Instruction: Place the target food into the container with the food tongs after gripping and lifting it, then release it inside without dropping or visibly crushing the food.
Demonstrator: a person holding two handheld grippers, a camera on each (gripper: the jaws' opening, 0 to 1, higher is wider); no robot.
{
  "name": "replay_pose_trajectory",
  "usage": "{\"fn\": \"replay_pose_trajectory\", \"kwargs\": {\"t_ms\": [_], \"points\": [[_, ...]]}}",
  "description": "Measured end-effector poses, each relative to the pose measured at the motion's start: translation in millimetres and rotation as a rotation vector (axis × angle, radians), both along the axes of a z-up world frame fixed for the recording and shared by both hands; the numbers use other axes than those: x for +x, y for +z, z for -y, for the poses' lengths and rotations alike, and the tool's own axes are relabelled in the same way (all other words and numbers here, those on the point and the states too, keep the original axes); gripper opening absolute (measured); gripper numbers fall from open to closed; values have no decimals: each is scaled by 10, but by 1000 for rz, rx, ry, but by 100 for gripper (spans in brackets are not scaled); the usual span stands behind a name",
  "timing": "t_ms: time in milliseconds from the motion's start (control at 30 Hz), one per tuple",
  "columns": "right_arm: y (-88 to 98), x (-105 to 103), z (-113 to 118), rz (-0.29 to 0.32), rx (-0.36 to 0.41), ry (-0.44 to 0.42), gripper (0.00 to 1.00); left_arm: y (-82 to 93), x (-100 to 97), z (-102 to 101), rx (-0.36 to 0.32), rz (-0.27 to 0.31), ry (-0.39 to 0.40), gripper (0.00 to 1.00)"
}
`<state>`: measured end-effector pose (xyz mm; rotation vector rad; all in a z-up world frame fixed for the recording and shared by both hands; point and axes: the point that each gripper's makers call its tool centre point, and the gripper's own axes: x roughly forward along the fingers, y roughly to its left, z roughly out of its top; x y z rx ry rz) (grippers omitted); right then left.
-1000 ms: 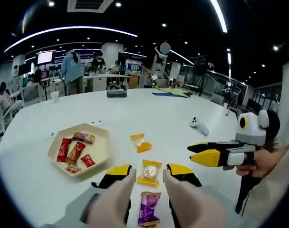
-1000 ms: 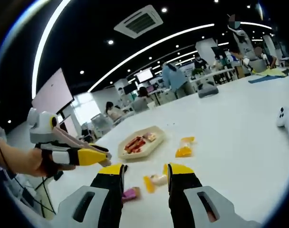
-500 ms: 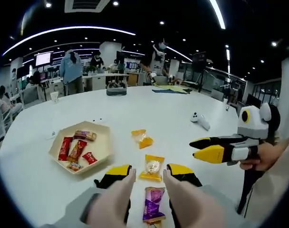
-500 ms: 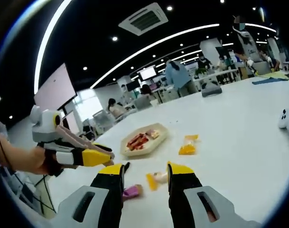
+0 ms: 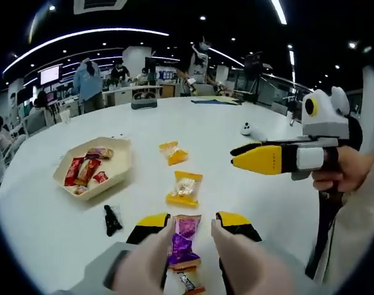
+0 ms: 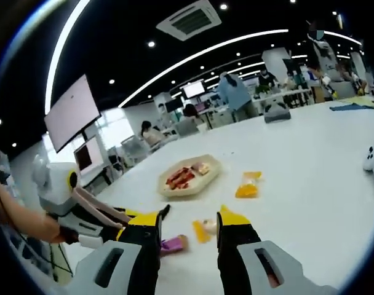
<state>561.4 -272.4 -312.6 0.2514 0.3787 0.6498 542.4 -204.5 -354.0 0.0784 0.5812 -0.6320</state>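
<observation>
My left gripper (image 5: 193, 219) is open, with the beige arms of the food tongs (image 5: 151, 258) lying spread along its jaws. A purple wrapped candy (image 5: 183, 238) lies on the table between the tong arms; whether they touch it I cannot tell. Just beyond lies a yellow packet (image 5: 184, 188), and farther off an orange packet (image 5: 173, 152). The beige hexagonal tray (image 5: 118, 165) at the left holds several red and brown snacks. My right gripper (image 6: 188, 220) is open and empty above the yellow packet (image 6: 202, 228) and the purple candy (image 6: 173, 244). It hovers at the right as right gripper (image 5: 239, 155).
A small black object (image 5: 111, 220) lies near the left jaw. Under the tongs sits another brown snack (image 5: 188, 281). A white controller (image 5: 248, 129) rests on the white table (image 5: 64, 233) farther right. The tray (image 6: 210, 174) and orange packet (image 6: 247, 187) lie ahead. People stand at desks beyond.
My left gripper has drawn back toward the near edge, so the purple candy, not the yellow packet, now lies between the tong arms. In the right gripper view it sits lower and closer.
</observation>
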Motion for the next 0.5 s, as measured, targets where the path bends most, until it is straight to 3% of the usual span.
{"fn": "replay_pose_trajectory", "kwargs": {"t_ms": [100, 233, 500], "points": [[-28, -48, -27, -1, -4, 6, 35, -129, -8, -7, 25, -7, 2, 28], [-71, 89, 12, -9, 3, -19, 35, -214, 2, -29, 62, -10, -2, 28], [-80, 89, -91, -10, -8, -4, 34, -294, 7, -81, 95, -22, 7, 27]]}}
